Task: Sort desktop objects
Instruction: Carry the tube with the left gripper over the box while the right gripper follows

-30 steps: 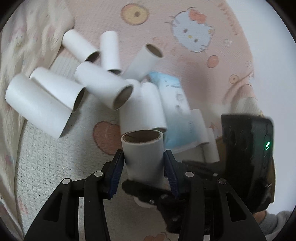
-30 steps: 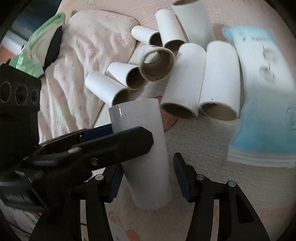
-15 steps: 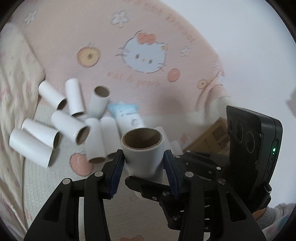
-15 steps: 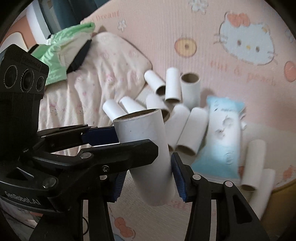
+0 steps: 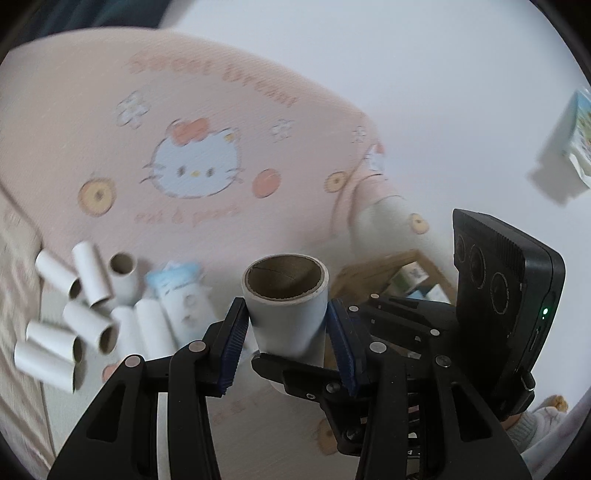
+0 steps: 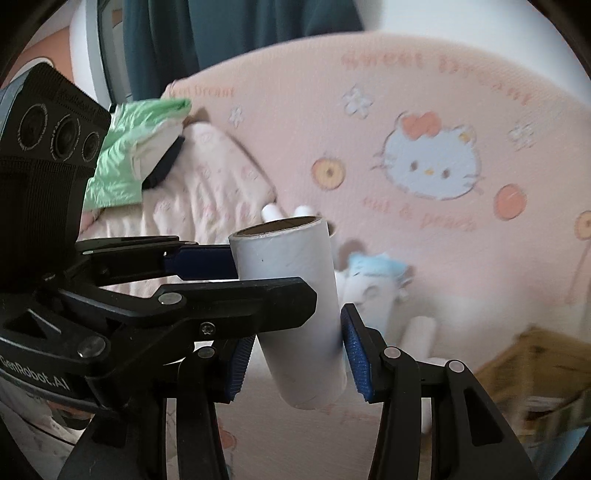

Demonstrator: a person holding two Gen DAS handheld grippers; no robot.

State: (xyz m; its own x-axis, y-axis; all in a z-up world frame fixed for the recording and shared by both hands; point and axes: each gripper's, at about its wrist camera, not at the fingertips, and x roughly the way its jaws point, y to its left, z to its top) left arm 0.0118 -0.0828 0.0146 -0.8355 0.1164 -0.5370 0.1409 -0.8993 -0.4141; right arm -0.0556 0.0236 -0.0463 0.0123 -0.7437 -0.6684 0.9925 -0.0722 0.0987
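Observation:
A white cardboard tube (image 5: 286, 314) is held upright, well above the bed, by both grippers. My left gripper (image 5: 286, 341) is shut on its upper part, open end toward the camera. My right gripper (image 6: 295, 360) is shut on the same tube (image 6: 295, 310) lower down; the left gripper's fingers (image 6: 207, 264) cross in from the left in the right wrist view. Several more white tubes (image 5: 77, 317) lie in a pile on the bed far below, beside a blue-and-white tissue pack (image 5: 181, 295).
A pink Hello Kitty blanket (image 5: 195, 166) covers the bed. A wooden box (image 5: 402, 273) with small items stands to the right, also in the right wrist view (image 6: 535, 365). Green and pink bedding (image 6: 136, 162) lies at left. A white wall and dark curtain (image 6: 229, 29) are behind.
Both grippers have lifted the shared tube high off the bed. The tube pile and tissue pack have shrunk far below, and the view has tilted up toward the wall.

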